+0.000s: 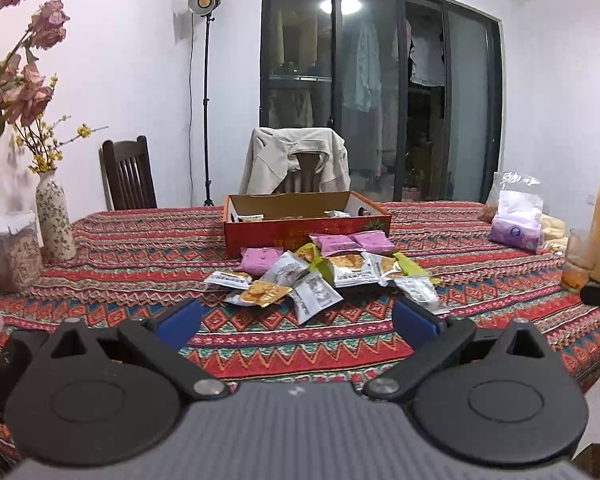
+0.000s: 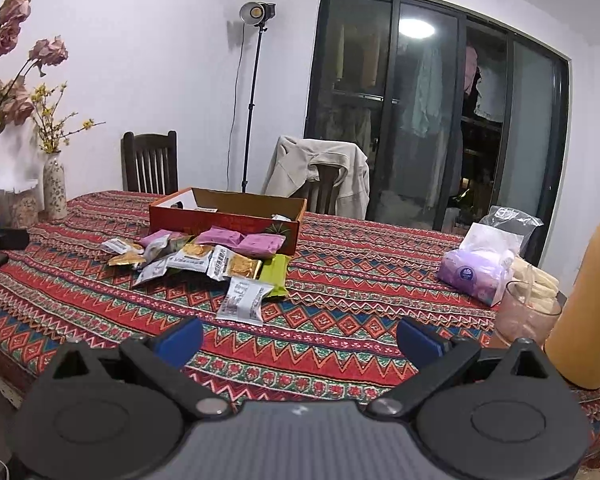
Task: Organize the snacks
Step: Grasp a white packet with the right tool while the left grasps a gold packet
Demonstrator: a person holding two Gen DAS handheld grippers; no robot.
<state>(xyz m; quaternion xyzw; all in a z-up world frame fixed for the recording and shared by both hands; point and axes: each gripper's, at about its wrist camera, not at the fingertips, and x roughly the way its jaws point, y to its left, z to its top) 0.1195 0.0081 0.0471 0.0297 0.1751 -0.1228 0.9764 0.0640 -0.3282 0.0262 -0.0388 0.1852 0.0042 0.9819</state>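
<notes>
Both the left gripper (image 1: 296,316) and right gripper (image 2: 298,334) are held with jaws spread wide and empty. The loose foil snack packets (image 1: 320,276) are heaped just before the shallow orange cardboard box (image 1: 308,228); overlapped slippery wrappers could be pinched doubly and dropped

left gripper (image 1: 296,316) agape, right gripper (image 2: 300,334) likewise (both empty)
</notes>
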